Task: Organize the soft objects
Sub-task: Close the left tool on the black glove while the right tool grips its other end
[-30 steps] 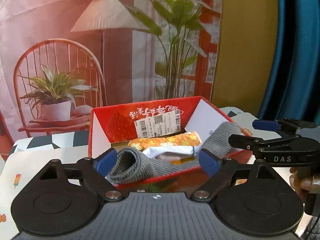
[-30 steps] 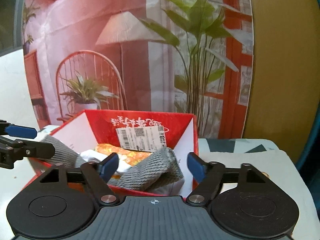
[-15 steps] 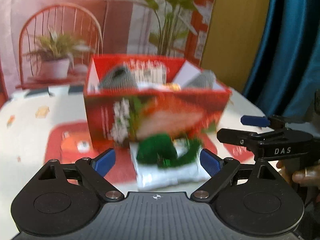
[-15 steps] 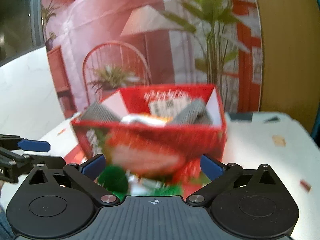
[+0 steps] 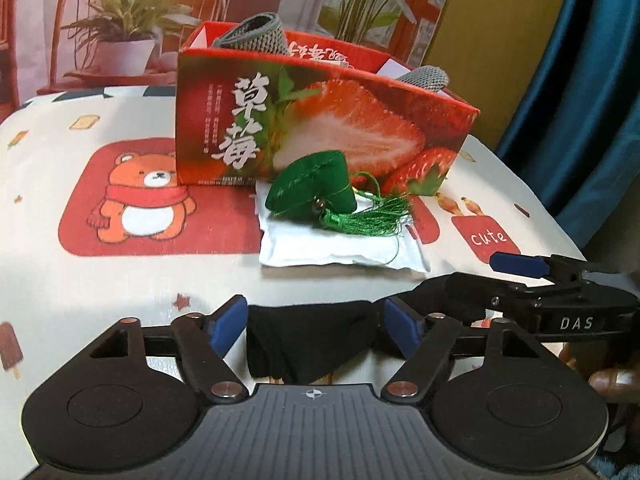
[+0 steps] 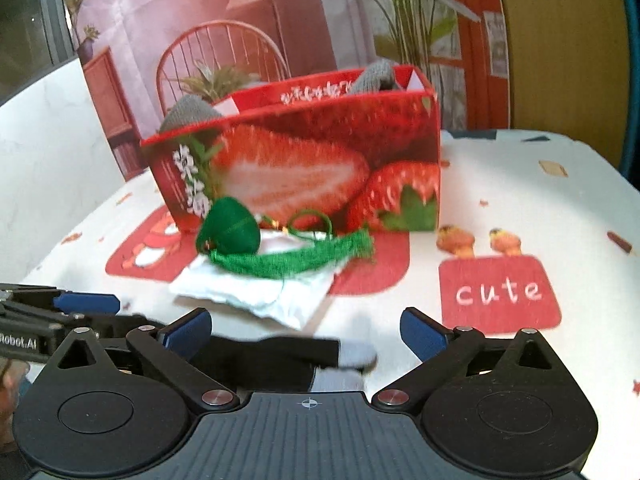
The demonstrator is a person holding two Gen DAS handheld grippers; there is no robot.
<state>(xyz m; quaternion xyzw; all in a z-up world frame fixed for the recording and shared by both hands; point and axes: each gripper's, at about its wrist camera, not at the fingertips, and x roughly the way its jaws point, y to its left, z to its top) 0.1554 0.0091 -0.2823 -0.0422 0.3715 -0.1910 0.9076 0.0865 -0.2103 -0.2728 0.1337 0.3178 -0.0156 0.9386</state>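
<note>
A red strawberry box (image 5: 320, 120) (image 6: 304, 168) stands on the table with grey knit socks (image 5: 256, 36) (image 6: 188, 110) sticking out of its top. In front of it a green tasselled sachet (image 5: 316, 196) (image 6: 236, 232) lies on a white soft packet (image 5: 336, 244) (image 6: 256, 292). A black sock (image 5: 308, 344) (image 6: 272, 356) lies nearest me. My left gripper (image 5: 314, 326) is open with the black sock between its fingers. My right gripper (image 6: 306, 330) is open just above the same sock, and shows from the side in the left wrist view (image 5: 532, 280).
The table wears a white cloth with a bear print (image 5: 140, 196) and a red "cute" patch (image 6: 498, 292). A printed backdrop with a chair and plants (image 6: 224, 60) hangs behind the box. A blue curtain (image 5: 580, 80) is at the right.
Both grippers have pulled back from over the box and dropped low to the table's near side. The black sock now lies between the fingers; both stay open.
</note>
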